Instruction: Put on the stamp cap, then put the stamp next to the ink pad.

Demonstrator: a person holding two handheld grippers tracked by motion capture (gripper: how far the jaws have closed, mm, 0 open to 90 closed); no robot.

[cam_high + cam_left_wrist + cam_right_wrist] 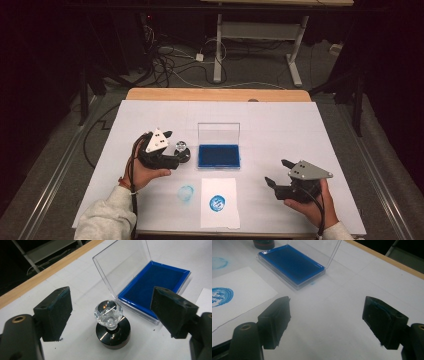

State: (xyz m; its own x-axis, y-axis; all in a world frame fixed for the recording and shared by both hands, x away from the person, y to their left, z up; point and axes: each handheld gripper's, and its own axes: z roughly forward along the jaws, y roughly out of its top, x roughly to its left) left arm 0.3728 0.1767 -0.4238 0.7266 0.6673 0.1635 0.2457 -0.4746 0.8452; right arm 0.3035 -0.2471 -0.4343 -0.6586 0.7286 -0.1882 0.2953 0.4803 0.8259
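On the white table (280, 125), the stamp (111, 322) stands upright just left of the open ink pad (218, 155), between my left gripper's (111, 315) spread jaws, untouched; my right gripper (276, 175) hangs open too.

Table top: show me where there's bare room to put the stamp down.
Free: the white mat right of the ink pad, up to the right gripper; also the strip behind the pad's clear lid. Crowded: the stamp, left gripper, blue smudge and stamped paper.

no readable text, stamp print (217, 202) illegible
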